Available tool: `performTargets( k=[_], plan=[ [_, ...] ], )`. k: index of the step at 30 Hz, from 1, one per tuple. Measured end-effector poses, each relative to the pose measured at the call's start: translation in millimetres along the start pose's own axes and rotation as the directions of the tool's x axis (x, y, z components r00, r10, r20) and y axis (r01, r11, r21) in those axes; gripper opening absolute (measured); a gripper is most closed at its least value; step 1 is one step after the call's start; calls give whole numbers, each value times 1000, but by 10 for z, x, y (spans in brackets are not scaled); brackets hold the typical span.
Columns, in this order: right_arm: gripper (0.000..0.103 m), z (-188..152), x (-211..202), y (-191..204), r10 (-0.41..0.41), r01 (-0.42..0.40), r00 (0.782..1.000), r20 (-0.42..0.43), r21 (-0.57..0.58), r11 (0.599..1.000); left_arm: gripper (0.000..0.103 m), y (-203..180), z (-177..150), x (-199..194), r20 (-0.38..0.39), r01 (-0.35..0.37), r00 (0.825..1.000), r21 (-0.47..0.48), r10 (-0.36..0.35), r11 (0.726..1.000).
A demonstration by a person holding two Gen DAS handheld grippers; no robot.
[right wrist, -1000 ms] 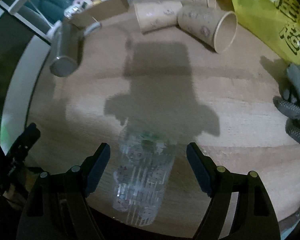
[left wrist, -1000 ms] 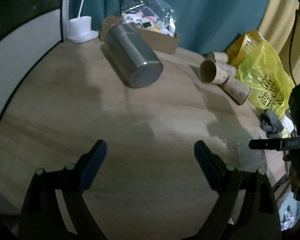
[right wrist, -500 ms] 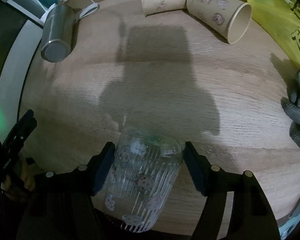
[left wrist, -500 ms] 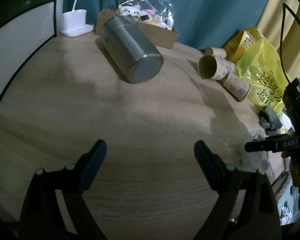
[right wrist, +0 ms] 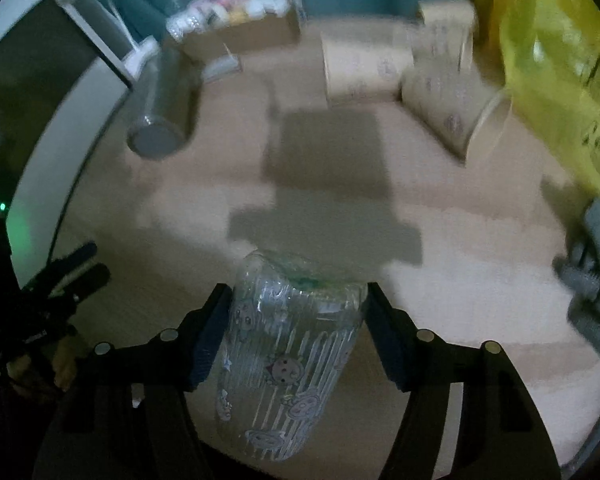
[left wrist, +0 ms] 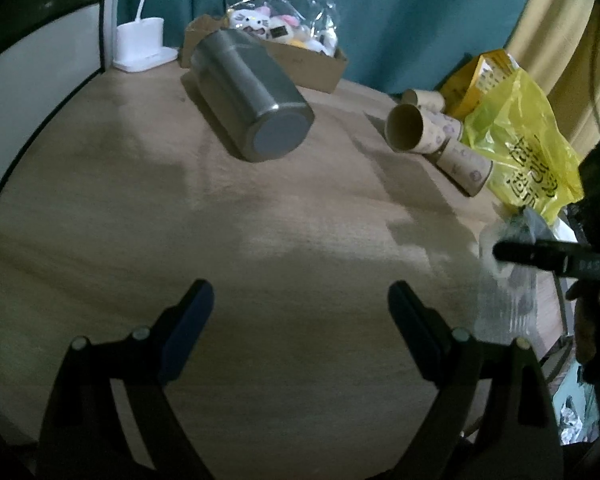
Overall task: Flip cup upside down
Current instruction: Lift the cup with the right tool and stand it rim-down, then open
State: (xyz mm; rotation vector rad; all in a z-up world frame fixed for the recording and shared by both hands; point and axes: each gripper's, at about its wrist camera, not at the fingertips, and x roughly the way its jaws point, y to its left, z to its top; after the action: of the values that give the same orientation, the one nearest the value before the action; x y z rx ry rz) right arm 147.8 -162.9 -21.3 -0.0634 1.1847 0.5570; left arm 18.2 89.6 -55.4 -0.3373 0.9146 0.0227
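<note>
Gripping the clear patterned cup (right wrist: 288, 344) between its blue pads (right wrist: 208, 336), the right gripper (right wrist: 296, 332) has both jaws pressed against the cup's ribbed sides, with the cup's far end jutting beyond the fingertips over the wooden table (right wrist: 480, 240). The left gripper (left wrist: 300, 320) hangs with its jaws spread wide and nothing between them, bare table beneath the gap; a steel tumbler (left wrist: 252, 96) lies on its side well ahead of them, and paper cups (left wrist: 420, 128) and a yellow bag (left wrist: 520, 152) sit ahead to the right. In the left wrist view the clear cup shows only faintly, off to the right of the jaws.
</note>
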Motion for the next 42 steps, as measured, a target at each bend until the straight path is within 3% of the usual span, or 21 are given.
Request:
performTargets(
  k=[2, 4, 7, 9, 13, 15, 19, 23, 28, 37, 42],
  plan=[
    [69, -54, -80, 92, -18, 21, 995, 97, -29, 999, 90, -10, -6, -25, 5, -8, 1000, 5, 8, 1000],
    [69, -131, -156, 205, -80, 100, 974, 211, -84, 991, 90, -23, -18, -47, 4, -12, 1000, 8, 12, 1000],
    [69, -308, -246, 484, -153, 247, 891, 427, -174, 953, 90, -48, -42, -75, 3, -19, 1000, 17, 19, 1000],
    [69, -404, -233, 558, -165, 291, 848, 503, -181, 940, 90, -66, -64, -75, -1, -22, 1000, 22, 22, 1000],
    [69, -567, -54, 547, -200, 317, 812, 548, -128, 940, 90, -97, -113, -40, -10, -31, 999, 36, 31, 999],
    [70, -643, -32, 597, -217, 346, 782, 584, -117, 931, 90, -90, -138, -29, -3, -28, 1000, 34, 28, 999],
    [70, -848, -9, 708, -244, 421, 721, 649, -131, 897, 90, -62, -202, -86, 88, -30, 996, 14, 29, 999],
    [70, -988, -3, 775, -239, 457, 676, 697, -142, 878, 90, -109, -251, -133, 156, -31, 987, 35, 25, 999],
    [70, -1152, -10, 760, -217, 435, 656, 723, -126, 892, 90, -147, -314, -123, 169, -35, 985, 48, 27, 998],
    [70, -1386, -42, 793, -212, 443, 647, 733, -135, 886, 90, -162, -407, -112, 174, -48, 984, 48, 39, 998],
    [70, -1461, -7, 793, -211, 425, 658, 723, -126, 896, 90, -189, -464, -130, 192, -61, 980, 61, 48, 996]
  ],
)
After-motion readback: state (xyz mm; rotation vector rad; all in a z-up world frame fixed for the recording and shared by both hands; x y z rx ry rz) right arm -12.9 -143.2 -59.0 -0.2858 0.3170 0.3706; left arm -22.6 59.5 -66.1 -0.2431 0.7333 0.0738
